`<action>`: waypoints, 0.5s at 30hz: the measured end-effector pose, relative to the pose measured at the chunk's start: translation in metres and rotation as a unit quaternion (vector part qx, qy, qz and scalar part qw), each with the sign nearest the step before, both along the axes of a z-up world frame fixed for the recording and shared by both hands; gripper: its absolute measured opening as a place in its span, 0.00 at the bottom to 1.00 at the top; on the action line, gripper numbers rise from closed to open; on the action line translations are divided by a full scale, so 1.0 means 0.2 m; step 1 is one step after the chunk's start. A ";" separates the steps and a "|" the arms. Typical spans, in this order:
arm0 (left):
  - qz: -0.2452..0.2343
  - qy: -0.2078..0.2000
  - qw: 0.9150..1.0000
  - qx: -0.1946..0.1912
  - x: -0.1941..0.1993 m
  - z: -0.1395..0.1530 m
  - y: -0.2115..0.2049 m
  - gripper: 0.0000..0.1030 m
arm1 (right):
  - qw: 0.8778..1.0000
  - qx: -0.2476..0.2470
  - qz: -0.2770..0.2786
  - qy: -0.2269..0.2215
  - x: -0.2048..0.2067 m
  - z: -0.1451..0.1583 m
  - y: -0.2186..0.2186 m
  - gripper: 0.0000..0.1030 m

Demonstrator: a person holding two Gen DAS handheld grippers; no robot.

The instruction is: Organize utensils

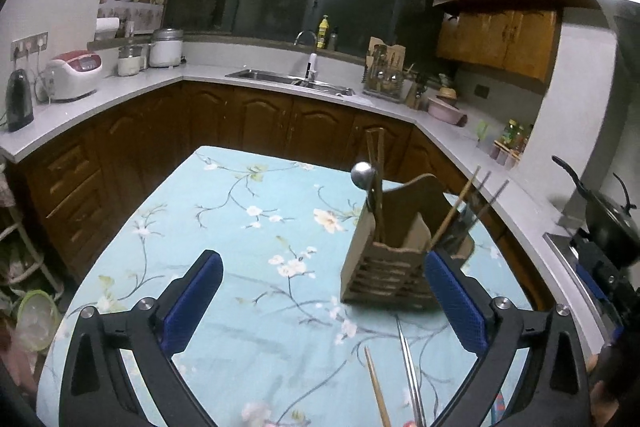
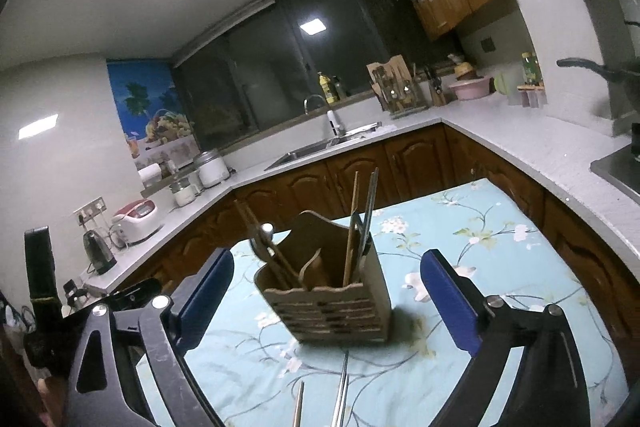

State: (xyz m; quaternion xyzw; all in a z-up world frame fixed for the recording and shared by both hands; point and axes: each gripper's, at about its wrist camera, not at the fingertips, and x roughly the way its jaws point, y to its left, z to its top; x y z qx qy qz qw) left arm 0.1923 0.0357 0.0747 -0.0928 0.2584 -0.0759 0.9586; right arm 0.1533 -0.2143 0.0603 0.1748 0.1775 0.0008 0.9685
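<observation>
A wooden utensil holder (image 1: 384, 267) (image 2: 332, 303) stands on the floral blue tablecloth (image 1: 240, 211). Its left compartment holds a metal spoon (image 1: 363, 175) and wooden chopsticks; its right compartment holds more chopsticks (image 1: 460, 211) (image 2: 362, 219). Loose on the cloth in front of it lie a wooden chopstick (image 1: 378, 387) and metal chopsticks (image 1: 412, 375) (image 2: 342, 391). My left gripper (image 1: 324, 291) is open and empty, left of the holder. My right gripper (image 2: 326, 291) is open and empty, its blue pads either side of the holder, nearer the camera.
A kitchen counter (image 1: 132, 83) wraps around behind the table, with a sink (image 1: 288, 79), a rice cooker (image 1: 74, 73), a kettle (image 1: 18, 101) and a second utensil rack (image 1: 384, 71). A black pan (image 1: 600, 215) sits on the stove at right.
</observation>
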 end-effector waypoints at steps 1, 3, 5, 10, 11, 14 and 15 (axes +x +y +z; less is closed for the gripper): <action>-0.001 0.000 1.000 0.002 -0.02 0.01 0.01 0.99 | 1.000 -0.003 0.001 0.000 -0.03 0.00 0.01 0.93; -0.001 -0.002 1.000 0.015 -0.09 0.01 0.01 0.99 | 1.000 -0.010 0.003 0.000 -0.07 0.00 0.03 0.93; 0.001 -0.005 1.000 0.025 -0.14 0.00 0.02 0.99 | 1.000 -0.024 0.000 -0.002 -0.11 -0.01 0.05 0.94; -0.004 -0.006 0.999 0.040 -0.26 -0.01 0.03 0.99 | 0.998 -0.065 0.006 -0.001 -0.21 -0.03 0.12 0.96; -0.005 -0.007 0.999 0.041 -0.27 -0.01 0.04 0.99 | 0.998 -0.066 0.008 0.000 -0.22 -0.03 0.13 0.97; -0.002 -0.013 0.999 0.041 -0.35 -0.04 0.06 0.99 | 0.997 -0.072 0.013 -0.002 -0.26 -0.06 0.15 0.97; -0.003 -0.014 0.999 0.040 -0.36 -0.05 0.06 0.99 | 0.997 -0.078 0.012 -0.001 -0.28 -0.07 0.16 0.97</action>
